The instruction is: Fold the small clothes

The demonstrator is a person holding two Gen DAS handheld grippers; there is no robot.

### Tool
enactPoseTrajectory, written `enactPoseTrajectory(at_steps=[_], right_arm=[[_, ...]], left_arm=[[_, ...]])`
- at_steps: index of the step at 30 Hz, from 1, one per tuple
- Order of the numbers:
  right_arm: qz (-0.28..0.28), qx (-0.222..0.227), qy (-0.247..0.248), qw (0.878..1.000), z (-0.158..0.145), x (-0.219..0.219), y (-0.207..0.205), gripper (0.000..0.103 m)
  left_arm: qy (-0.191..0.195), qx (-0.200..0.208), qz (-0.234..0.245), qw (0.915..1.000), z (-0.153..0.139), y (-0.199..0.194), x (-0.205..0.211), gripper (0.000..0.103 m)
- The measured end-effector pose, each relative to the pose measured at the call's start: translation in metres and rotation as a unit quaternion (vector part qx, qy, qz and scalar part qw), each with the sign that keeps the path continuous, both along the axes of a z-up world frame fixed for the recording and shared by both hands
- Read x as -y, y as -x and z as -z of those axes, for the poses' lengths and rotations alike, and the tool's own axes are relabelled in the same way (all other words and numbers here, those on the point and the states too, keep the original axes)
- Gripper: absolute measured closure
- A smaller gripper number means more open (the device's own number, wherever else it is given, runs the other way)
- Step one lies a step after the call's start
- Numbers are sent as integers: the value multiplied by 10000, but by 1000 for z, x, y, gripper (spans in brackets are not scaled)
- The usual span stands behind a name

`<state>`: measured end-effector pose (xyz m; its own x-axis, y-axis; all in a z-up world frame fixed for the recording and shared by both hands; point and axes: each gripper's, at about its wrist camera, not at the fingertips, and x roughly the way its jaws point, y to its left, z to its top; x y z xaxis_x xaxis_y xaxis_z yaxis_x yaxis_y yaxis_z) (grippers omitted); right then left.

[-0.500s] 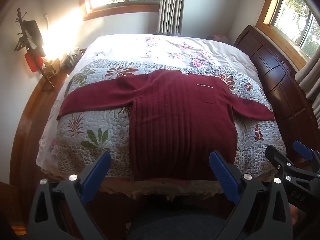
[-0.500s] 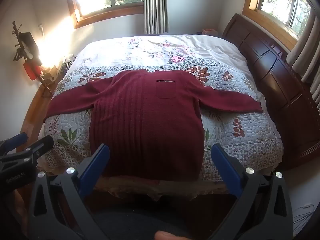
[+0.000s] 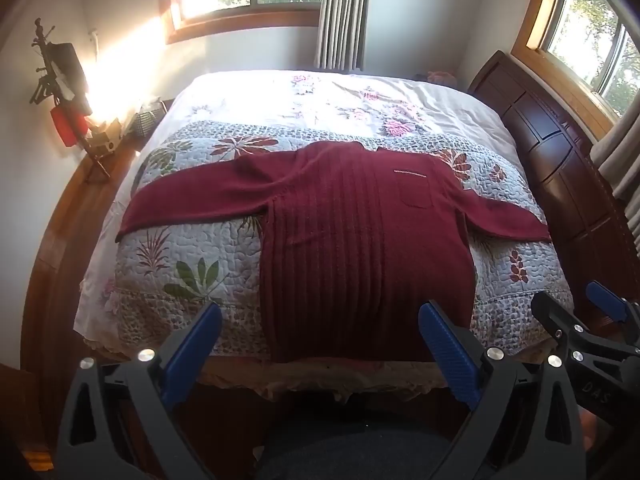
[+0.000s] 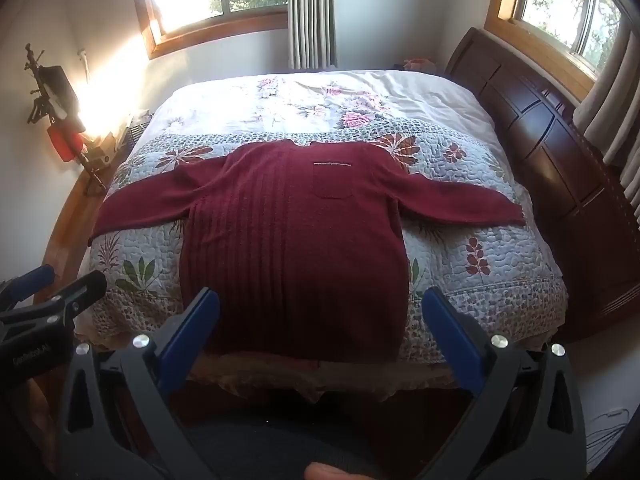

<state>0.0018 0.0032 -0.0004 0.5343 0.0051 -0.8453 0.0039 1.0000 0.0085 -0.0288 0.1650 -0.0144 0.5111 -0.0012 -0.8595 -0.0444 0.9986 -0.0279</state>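
Observation:
A dark red ribbed sweater (image 3: 360, 248) (image 4: 296, 248) lies flat on the bed, front up, both sleeves spread out sideways and a chest pocket showing. Its hem reaches the bed's near edge. My left gripper (image 3: 320, 320) hangs open in front of the hem, above the near edge, with nothing between its blue pads. My right gripper (image 4: 320, 304) is open too, level with the hem and holding nothing. The right gripper (image 3: 576, 312) also shows at the right edge of the left wrist view, and the left gripper (image 4: 60, 280) at the left of the right wrist view.
The bed's floral quilt (image 3: 168, 256) (image 4: 480, 240) covers a wooden frame with a dark headboard (image 3: 560, 152) on the right. A red item and clutter (image 3: 68, 128) sit by the left wall. Windows with curtains lie behind and to the right.
Both views sit slightly closer to the bed and a little lower. The sweater has not moved.

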Motion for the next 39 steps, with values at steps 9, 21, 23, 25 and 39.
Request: enactPoseTrajectory(at_steps=[9,21,23,25,39], right_arm=[[10,11,-27,10000,-1,2,3,3],[8,8,-33,10000,0,3,3,3],[14,2,-38,10000,0,3,3,3],[12,0,-38,10000,-1,3,3,3],[12,-14,-46,10000,0,3,3,3]], left_arm=[[-26,7,-25,10000,-4,-3,4,4],[-37,12,-20,10000,-4,-5,4,4],[-38,13,-21,10000,-4,-5,4,4],[-39,12,-19,10000,-4,-5,4,4],[-46,13,-24,10000,-4,-6,5,4]])
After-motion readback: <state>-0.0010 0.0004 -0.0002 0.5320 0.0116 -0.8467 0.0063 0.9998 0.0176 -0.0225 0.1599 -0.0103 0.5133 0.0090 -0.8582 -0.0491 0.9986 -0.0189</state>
